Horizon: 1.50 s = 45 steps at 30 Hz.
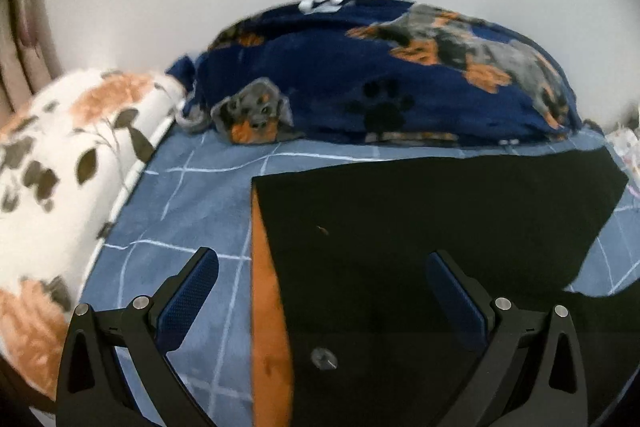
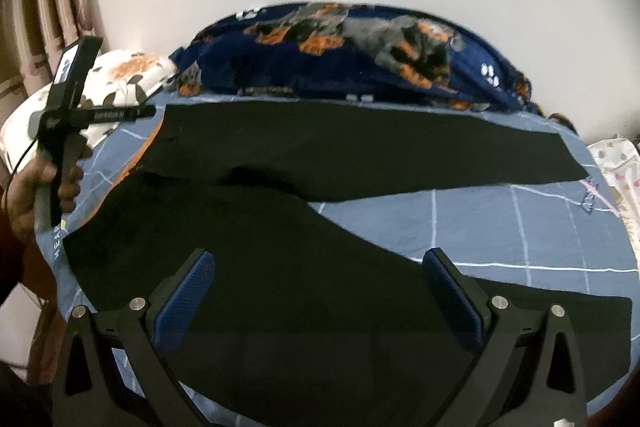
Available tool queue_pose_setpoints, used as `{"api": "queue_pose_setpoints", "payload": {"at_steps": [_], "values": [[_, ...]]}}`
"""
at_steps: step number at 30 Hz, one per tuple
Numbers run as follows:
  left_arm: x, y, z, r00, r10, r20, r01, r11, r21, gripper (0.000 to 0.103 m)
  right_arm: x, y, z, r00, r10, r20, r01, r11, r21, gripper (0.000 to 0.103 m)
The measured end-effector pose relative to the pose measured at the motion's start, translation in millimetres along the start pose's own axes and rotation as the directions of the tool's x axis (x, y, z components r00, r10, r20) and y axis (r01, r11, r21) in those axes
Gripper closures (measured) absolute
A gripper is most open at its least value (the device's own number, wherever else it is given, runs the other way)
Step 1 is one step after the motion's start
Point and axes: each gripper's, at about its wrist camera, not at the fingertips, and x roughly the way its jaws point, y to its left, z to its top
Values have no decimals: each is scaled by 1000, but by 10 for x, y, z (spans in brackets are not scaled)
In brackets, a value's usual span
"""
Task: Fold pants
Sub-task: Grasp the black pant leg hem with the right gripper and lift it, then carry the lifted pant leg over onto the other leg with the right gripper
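Observation:
Black pants (image 2: 360,147) lie flat on a blue checked bed sheet (image 2: 500,227), legs spread apart toward the right, waist at the left with an orange inner lining (image 1: 268,327) showing. In the left wrist view the pants (image 1: 420,227) fill the lower right, with a metal button (image 1: 324,358) near the waist. My left gripper (image 1: 322,291) is open above the waist edge, holding nothing. My right gripper (image 2: 320,287) is open above the near leg, holding nothing. The left gripper's body (image 2: 68,115), held in a hand, shows at the far left of the right wrist view.
A dark blue blanket with dog prints (image 1: 380,75) is heaped along the wall at the back of the bed. A white floral pillow (image 1: 60,167) lies at the left. Curtains (image 2: 48,7) hang at the far left. A pale patterned cloth (image 2: 620,167) sits at the right edge.

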Motion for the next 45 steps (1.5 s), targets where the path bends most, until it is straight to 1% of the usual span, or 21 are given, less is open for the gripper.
{"api": "queue_pose_setpoints", "payload": {"at_steps": [2, 6, 8, 11, 16, 18, 19, 20, 21, 22, 23, 26, 29, 32, 35, 36, 39, 41, 43, 44, 45], "values": [[217, 261, 94, 995, -92, -41, 91, 995, -43, 7, 64, 9, -10, 1000, 8, -19, -8, 1000, 3, 0], [553, 627, 246, 983, -160, -86, 152, 984, -98, 16, 129, -11, -45, 999, 9, -35, -9, 1000, 9, 0], [737, 769, 311, 978, -180, -105, 170, 980, -98, 27, 179, -31, -67, 999, 10, -51, -9, 1000, 21, 0], [973, 792, 358, 962, -217, -162, 211, 976, -54, 32, 257, -64, -89, 997, 15, -76, -12, 999, 37, 0], [1233, 681, 411, 960, -202, -194, 211, 977, 25, 32, 353, -66, -118, 994, 18, -104, -13, 999, 40, 0], [1341, 660, 427, 944, -255, -212, 263, 965, 14, 34, 379, -63, -123, 993, 19, -113, -15, 999, 41, 0], [1388, 640, 426, 929, -296, -222, 306, 952, 11, 47, 389, -57, -124, 993, 20, -117, -15, 999, 40, 0], [1408, 627, 430, 922, -315, -224, 326, 945, 14, 60, 395, -51, -124, 993, 19, -119, -14, 999, 37, 0], [1411, 622, 441, 927, -304, -221, 313, 950, 9, 63, 398, -48, -125, 993, 17, -120, -13, 999, 35, 0], [1398, 631, 444, 923, -318, -217, 323, 946, -13, 77, 402, -46, -125, 992, 16, -121, -12, 999, 35, 0], [1371, 648, 447, 924, -318, -212, 316, 948, -41, 88, 404, -49, -123, 992, 17, -123, -12, 999, 37, 0], [1138, 607, 442, 945, -292, -146, 291, 956, -32, 93, 417, -86, -110, 992, 32, -125, -24, 998, 64, 0], [749, 458, 402, 961, -268, -69, 269, 963, 2, 94, 452, -203, -44, 988, 86, -126, -68, 988, 138, 0], [299, 328, 318, 959, -284, 22, 283, 958, 43, 94, 493, -396, 98, 981, 164, -101, -134, 958, 251, 0], [-181, 183, 157, 942, -322, 93, 316, 946, 73, 94, 629, -726, 336, 954, 297, -44, -249, 865, 436, 0], [-316, 136, 100, 937, -333, 108, 325, 942, 81, 94, 712, -842, 417, 940, 342, -22, -286, 818, 499, 0], [-673, -1, -129, 918, -373, 131, 365, 927, 82, 94, 1001, -1137, 648, 881, 469, 66, -392, 646, 655, 0], [-868, -62, -280, 912, -386, 140, 377, 922, 84, 94, 1200, -1250, 811, 854, 511, 102, -425, 569, 704, 0], [-999, -127, -419, 907, -397, 143, 388, 917, 87, 94, 1383, -1314, 950, 838, 534, 111, -431, 522, 736, 0], [-1045, -170, -473, 907, -396, 140, 387, 918, 89, 94, 1508, -1334, 1034, 818, 563, 118, -444, 488, 751, 0], [-1078, -208, -528, 909, -396, 134, 387, 918, 89, 94, 1577, -1340, 1072, 812, 572, 117, -446, 477, 758, 0]]}}
